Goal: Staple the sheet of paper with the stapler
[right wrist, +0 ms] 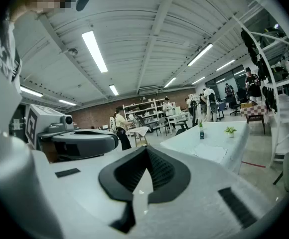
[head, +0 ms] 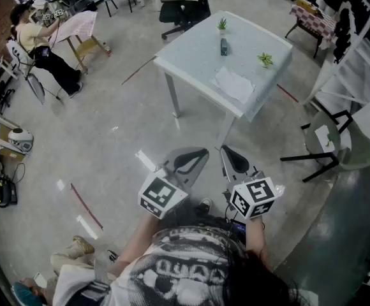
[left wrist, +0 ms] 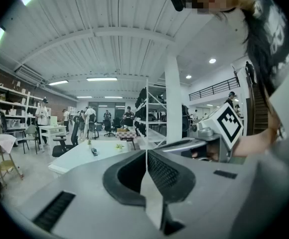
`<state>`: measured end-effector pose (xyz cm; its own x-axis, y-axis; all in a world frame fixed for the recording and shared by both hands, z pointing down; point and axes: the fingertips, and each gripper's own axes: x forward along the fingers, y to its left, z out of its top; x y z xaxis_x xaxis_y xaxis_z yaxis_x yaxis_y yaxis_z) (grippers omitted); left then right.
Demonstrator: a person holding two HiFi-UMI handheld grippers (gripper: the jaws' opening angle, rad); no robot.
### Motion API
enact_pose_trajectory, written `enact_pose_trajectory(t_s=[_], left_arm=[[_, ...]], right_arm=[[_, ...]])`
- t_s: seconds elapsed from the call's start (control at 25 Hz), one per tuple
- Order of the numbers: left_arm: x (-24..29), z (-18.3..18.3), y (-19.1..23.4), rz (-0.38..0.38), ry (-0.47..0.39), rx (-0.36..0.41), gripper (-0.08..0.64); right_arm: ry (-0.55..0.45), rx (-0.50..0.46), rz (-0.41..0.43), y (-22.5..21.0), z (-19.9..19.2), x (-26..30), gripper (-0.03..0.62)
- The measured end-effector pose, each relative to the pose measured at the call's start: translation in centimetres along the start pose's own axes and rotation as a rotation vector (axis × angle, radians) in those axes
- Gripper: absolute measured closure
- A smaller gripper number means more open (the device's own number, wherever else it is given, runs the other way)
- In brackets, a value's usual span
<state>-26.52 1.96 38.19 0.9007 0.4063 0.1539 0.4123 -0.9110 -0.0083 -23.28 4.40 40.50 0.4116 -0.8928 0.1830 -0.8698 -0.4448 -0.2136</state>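
The left tongs (head: 192,159) and the right tongs (head: 231,157) were held side by side in front of the person, well short of the white table (head: 191,50) and above the grey floor (head: 108,139). In the left gripper view the left tongs (left wrist: 146,156) were seen pressed together, with nothing between their pads. In the right gripper view the right tongs (right wrist: 145,151) were likewise closed and empty. The sheet of paper (head: 234,84) was laid flat near the table's front edge, untouched. The dark stapler (head: 224,46) was set further back on the table, apart from the sheet. One small potted plant (head: 222,24) was placed just behind the stapler and a second plant (head: 265,59) to the right of it. A folding chair (head: 328,142) was seen on the floor to the right of the table.
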Motion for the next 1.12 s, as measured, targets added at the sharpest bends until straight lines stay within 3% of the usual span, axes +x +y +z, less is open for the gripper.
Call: enact_pose_trajectory(t_s=[0.4,0.84,1.12], left_arm=[[0.4,-0.4,-0.3,0.007,0.017,0.018,0.552],[-0.1,-1.7,0.3,0.069,0.084,0.013,0.552],[3.3,-1.6,1.2,0.025,0.119,0.016,0.552]], right_arm=[[-0.004,0.016,0.007,-0.5,-0.3,0.0,0.601],[-0.002,0.071,0.051,-1.0,-1.0,0.0,0.6],[-0.001,0.108,0.027,-4.1,-0.8,1.0,0.6]])
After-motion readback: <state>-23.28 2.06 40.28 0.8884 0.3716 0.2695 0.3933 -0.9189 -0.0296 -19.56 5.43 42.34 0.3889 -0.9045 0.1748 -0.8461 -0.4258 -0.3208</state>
